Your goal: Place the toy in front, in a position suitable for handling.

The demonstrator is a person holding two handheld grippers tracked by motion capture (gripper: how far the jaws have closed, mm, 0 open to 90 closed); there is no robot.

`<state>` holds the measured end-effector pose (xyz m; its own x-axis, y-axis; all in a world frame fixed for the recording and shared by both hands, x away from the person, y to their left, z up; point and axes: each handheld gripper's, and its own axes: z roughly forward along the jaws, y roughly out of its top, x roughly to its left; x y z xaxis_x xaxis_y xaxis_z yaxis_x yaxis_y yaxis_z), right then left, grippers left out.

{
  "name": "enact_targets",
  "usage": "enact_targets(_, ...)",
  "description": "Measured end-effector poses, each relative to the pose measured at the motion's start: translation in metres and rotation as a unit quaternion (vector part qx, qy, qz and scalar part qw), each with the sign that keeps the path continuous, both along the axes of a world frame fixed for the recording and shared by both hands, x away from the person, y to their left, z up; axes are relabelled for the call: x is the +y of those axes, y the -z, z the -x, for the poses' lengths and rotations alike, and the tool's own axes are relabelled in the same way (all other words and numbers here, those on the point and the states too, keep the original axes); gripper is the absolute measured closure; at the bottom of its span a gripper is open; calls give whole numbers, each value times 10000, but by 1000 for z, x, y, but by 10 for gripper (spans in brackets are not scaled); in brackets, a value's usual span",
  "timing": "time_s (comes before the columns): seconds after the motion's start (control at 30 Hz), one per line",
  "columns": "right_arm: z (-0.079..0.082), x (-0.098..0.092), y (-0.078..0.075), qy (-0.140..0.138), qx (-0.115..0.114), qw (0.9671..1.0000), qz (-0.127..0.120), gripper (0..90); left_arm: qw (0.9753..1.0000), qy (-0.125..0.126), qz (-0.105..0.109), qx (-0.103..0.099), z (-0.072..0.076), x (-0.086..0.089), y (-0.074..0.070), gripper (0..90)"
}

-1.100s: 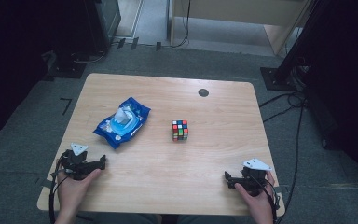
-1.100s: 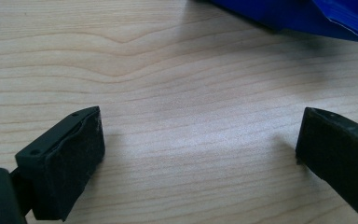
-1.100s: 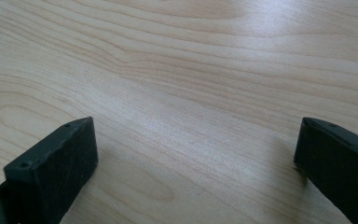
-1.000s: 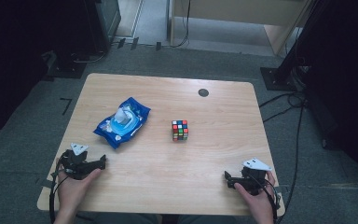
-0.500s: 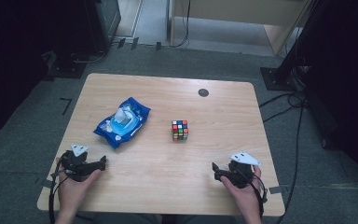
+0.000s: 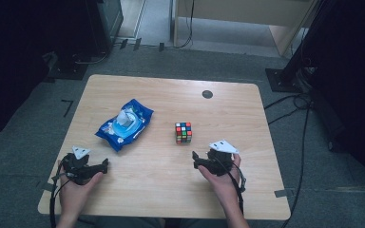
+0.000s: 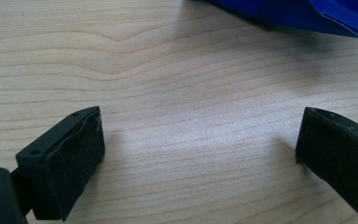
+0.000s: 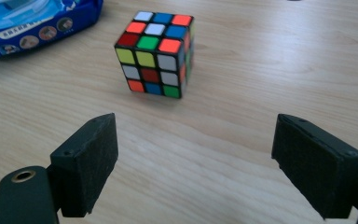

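Note:
A scrambled colour cube (image 6: 183, 132) (image 8: 156, 53) sits upright near the middle of the wooden table (image 6: 171, 190). My right gripper (image 6: 196, 160) (image 8: 196, 165) is open, a short way in front of the cube and to its right, with nothing between its jaws. A blue pack of wet wipes (image 6: 125, 124) (image 8: 32, 21) lies left of the cube. My left gripper (image 6: 103, 165) (image 7: 196, 154) rests open near the front left of the table, just short of the pack's blue edge (image 7: 307, 16), jaws empty.
A small dark round grommet (image 6: 207, 94) is set in the table near its far edge. Cables (image 6: 290, 107) and black stand legs (image 6: 285, 78) lie on the grey floor to the right. Bare wood spans the front of the table between both hands.
My right gripper has moved left and forward from the front right corner toward the cube. The left gripper, the cube and the wipes pack have stayed put.

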<state>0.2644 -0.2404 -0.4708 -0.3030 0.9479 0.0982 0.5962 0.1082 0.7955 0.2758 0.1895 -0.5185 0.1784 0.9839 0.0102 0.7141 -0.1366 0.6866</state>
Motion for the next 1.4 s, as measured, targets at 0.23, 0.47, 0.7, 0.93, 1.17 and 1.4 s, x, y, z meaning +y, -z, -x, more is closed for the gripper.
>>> enact_targets(0.23, -26, 35, 11, -68, -38, 10000, 50, 146, 10000, 5, 0, -1, 0, 0, 0, 14)
enact_targets(0.47, -59, 61, 30, 241, -2, 9993, 282, 140, 10000, 28, 5, 1, 0, 0, 0, 14)
enact_targets(0.7, -80, 77, 40, 552, 96, 9979, 327, 150, 10000, 36, 10, -3, 0, 0, 0, 14)
enact_targets(0.93, -86, 78, 42, 700, -7, 9969, 364, 343, 10000, 53, 18, -5, 0, -1, 0, 14)
enact_targets(1.17, -79, 66, 33, 865, -140, 9955, 357, 344, 10000, 56, 15, -4, 0, -1, 0, 14)
enact_targets(1.4, -62, 34, 19, 1061, -207, 9936, 321, 344, 10000, 56, 15, -7, 0, -1, 0, 14)
